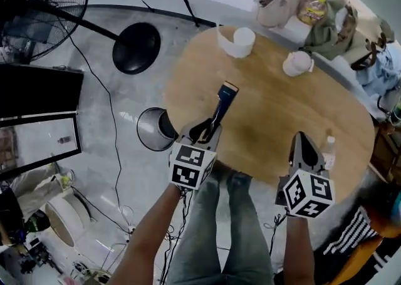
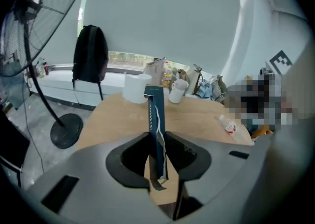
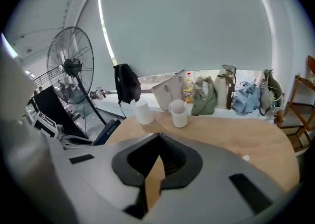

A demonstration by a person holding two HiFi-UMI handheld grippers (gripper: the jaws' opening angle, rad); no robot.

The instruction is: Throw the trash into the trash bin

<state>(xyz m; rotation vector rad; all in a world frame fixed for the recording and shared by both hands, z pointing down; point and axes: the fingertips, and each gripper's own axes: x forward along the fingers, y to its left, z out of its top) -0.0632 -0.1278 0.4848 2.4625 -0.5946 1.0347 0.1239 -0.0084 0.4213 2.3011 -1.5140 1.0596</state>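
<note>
The left gripper [image 1: 210,130] clamps its jaws on a long, torn dark-blue wrapper [image 1: 224,99], held above the near edge of the oval wooden tabletop [image 1: 269,111]. The right gripper [image 1: 302,141] beside it has its jaws pressed together with nothing between them. The round grey metal trash bin [image 1: 148,132] stands on the floor just left of the left gripper, beside the tabletop.

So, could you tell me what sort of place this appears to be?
Probably an informal office or lab workroom: a wooden table, a pedestal fan, bags lined along the window ledge, and cables trailing over the floor.
</note>
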